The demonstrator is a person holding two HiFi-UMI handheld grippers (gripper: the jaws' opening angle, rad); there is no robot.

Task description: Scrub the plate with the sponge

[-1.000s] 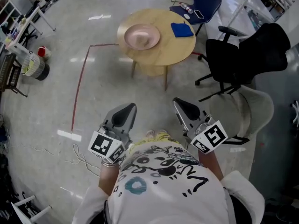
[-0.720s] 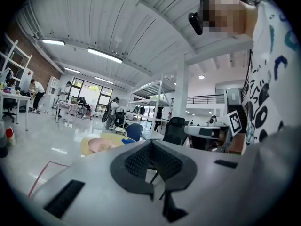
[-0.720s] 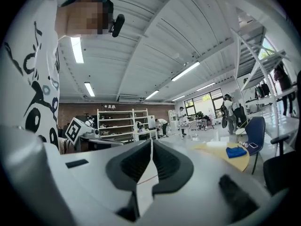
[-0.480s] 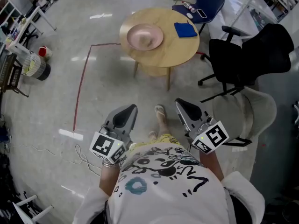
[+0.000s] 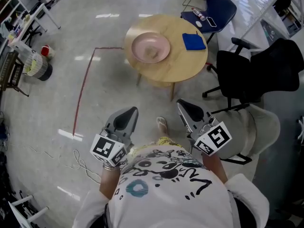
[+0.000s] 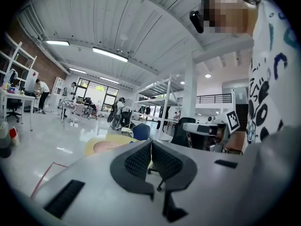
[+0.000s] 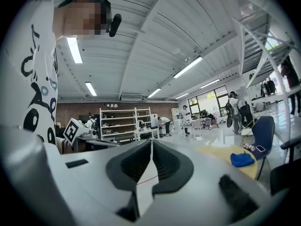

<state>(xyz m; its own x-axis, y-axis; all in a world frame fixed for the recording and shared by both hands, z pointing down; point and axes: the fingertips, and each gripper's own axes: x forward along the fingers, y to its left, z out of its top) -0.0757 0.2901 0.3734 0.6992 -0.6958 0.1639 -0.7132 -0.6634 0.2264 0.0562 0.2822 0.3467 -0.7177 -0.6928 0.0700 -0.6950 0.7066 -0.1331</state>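
A pink plate (image 5: 150, 47) lies on the round wooden table (image 5: 175, 68) ahead of me, and a blue sponge (image 5: 194, 41) lies to its right on the same table. My left gripper (image 5: 129, 112) and right gripper (image 5: 183, 106) are held close to my body, well short of the table, both shut with nothing between the jaws. In the left gripper view the plate (image 6: 107, 146) and table (image 6: 94, 146) show beyond the closed jaws. In the right gripper view the sponge (image 7: 242, 159) sits on the table (image 7: 221, 153) at the right.
A black office chair (image 5: 259, 70) and a grey chair (image 5: 247, 125) stand at the right, a blue chair (image 5: 216, 6) behind the table. Red tape (image 5: 83, 87) marks the floor at the left. White cables (image 5: 80, 163) lie near my left side. Shelving and a bin (image 5: 35, 65) stand far left.
The table with plate and sponge has come nearer and lower in the head view as I step forward. Both grippers stay shut and hold the same pose.
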